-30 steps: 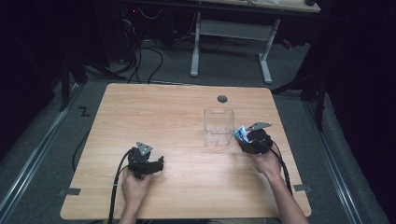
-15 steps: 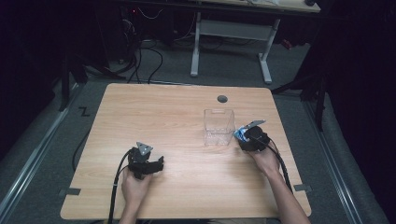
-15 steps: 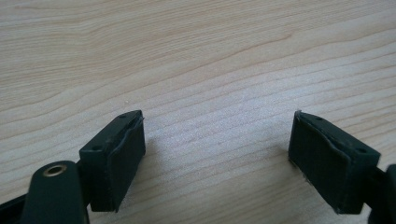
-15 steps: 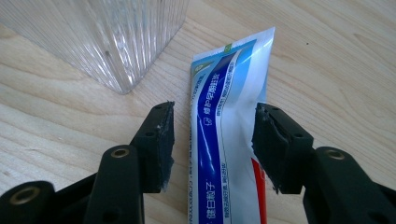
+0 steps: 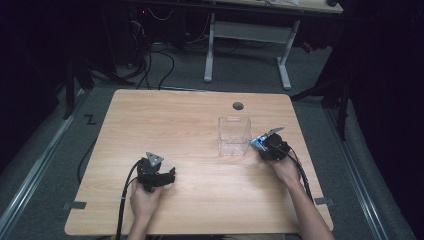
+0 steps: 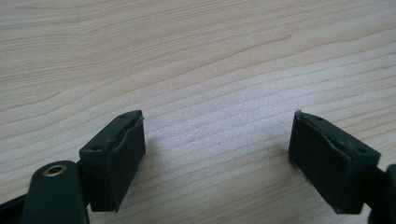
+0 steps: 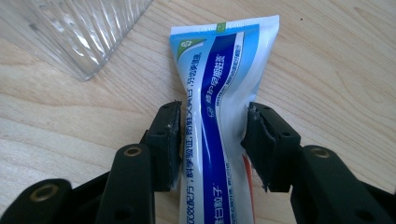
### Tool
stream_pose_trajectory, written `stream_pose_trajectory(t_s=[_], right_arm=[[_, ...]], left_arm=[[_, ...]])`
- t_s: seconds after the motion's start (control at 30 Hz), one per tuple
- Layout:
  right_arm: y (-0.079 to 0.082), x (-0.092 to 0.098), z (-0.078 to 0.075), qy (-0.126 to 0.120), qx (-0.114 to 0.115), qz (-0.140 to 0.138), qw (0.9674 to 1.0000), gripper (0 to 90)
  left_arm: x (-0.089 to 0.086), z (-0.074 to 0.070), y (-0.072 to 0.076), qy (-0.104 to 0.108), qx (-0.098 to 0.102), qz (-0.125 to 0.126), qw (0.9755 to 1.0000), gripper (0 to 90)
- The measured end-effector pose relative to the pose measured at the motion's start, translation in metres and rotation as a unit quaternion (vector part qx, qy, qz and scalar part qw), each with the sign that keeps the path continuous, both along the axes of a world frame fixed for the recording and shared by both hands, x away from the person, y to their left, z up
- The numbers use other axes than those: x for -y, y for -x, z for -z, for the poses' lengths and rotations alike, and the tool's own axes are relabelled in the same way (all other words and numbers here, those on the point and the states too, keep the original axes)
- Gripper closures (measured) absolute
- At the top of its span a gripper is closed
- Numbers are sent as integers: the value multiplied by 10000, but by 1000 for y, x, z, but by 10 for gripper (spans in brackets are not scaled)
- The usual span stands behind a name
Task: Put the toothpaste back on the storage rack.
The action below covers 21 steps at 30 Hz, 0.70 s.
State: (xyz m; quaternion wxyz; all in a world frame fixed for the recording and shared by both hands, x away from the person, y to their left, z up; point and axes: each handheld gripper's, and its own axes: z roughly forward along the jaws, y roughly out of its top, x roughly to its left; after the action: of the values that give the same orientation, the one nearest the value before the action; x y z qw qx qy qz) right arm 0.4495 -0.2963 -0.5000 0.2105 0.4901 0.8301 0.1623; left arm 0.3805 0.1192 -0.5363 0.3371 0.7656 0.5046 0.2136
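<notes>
1. Right gripper (image 7: 212, 140): jaws have just been closing; both pads now flank and touch the blue-and-white toothpaste tube (image 7: 219, 93), grasping it.
2. Tube lies on the table (image 5: 190, 125), just beside the clear box (image 5: 234, 135).
3. Left gripper (image 6: 217, 154): released; bare wood between its pads.

Two black grippers, the left gripper (image 5: 159, 174) topped by a grey three-cornered plate, the right gripper (image 5: 265, 145) by a similar grey plate seen edge-on. Thick black cable (image 5: 123, 200) trailing from each toward the near edge, forearms bare, no sleeves in sight. Blocky black fingers (image 6: 114, 158) faced with dark rubbery pads frayed at the edges, small screw holes on the outer faces, brass-coloured eyelets (image 7: 133, 151) set in the arms behind them.
</notes>
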Motion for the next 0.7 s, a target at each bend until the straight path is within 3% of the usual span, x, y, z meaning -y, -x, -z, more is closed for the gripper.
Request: stream_pose_trajectory(t_s=[0.1, 0.17, 0.4, 0.7], right_arm=[[-2, 0, 1, 89, -90, 21, 9999, 567], [-5, 3, 1, -89, -174, 50, 9998, 568], [-8, 10, 1, -322, -283, 90, 9990, 604], [-11, 12, -6, -269, -464, -11, 9986, 707]], left_arm=[[0, 0, 0, -1, 1, 0, 10000, 190], [0, 0, 0, 1, 1, -1, 10000, 190], [0, 0, 0, 2, 3, -1, 10000, 190], [0, 0, 0, 0, 0, 1, 10000, 190]])
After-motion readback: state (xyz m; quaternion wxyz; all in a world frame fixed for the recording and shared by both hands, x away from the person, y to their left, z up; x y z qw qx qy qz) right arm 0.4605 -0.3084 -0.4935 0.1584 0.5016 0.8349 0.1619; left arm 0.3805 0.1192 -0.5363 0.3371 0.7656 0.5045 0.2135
